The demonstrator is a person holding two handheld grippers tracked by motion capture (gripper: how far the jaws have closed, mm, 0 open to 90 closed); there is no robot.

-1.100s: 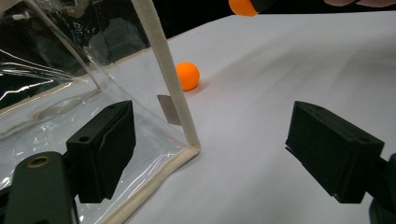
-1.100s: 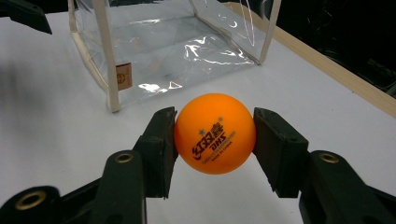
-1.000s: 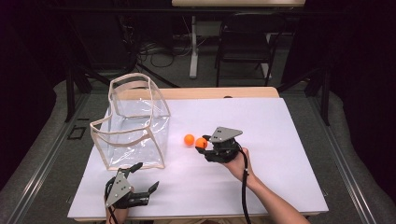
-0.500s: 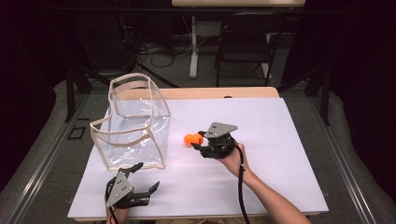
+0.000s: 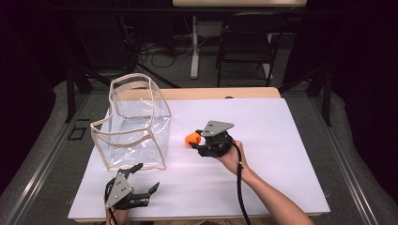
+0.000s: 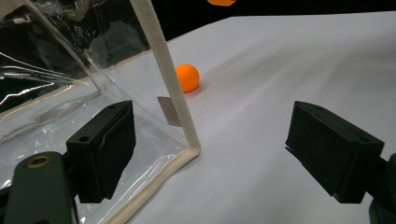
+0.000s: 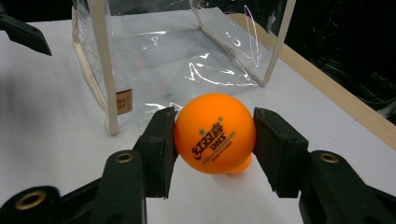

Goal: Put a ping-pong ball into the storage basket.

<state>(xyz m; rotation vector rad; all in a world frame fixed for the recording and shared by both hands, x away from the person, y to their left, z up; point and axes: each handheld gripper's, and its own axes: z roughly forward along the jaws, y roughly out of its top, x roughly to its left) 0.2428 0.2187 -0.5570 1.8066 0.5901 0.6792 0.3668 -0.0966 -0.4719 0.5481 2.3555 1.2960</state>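
Note:
My right gripper (image 7: pixel 215 135) is shut on an orange table-tennis ball (image 7: pixel 215 133) with printed lettering, held just above the white table. In the high view that gripper (image 5: pixel 196 141) is mid-table, right of a clear plastic bag (image 5: pixel 136 126) with cream edging that stands open. A second orange ball (image 6: pixel 187 77) lies on the table near the bag's corner; a sliver of it (image 7: pixel 242 166) peeks out under the held ball. My left gripper (image 5: pixel 146 177) stands open near the front edge, just in front of the bag, its jaws (image 6: pixel 210 135) wide apart with nothing between them.
The white table top (image 5: pixel 281 154) has free room to the right and front. A wooden strip (image 5: pixel 211 93) runs along its far edge. Behind it are a chair (image 5: pixel 244 47) and cables on the floor. The clear bag's corner (image 6: pixel 189 140) is close ahead of the left jaws.
My right gripper has moved a little left toward the bag with the ball in it, so the held ball now overlaps the loose one. The left gripper has stayed put.

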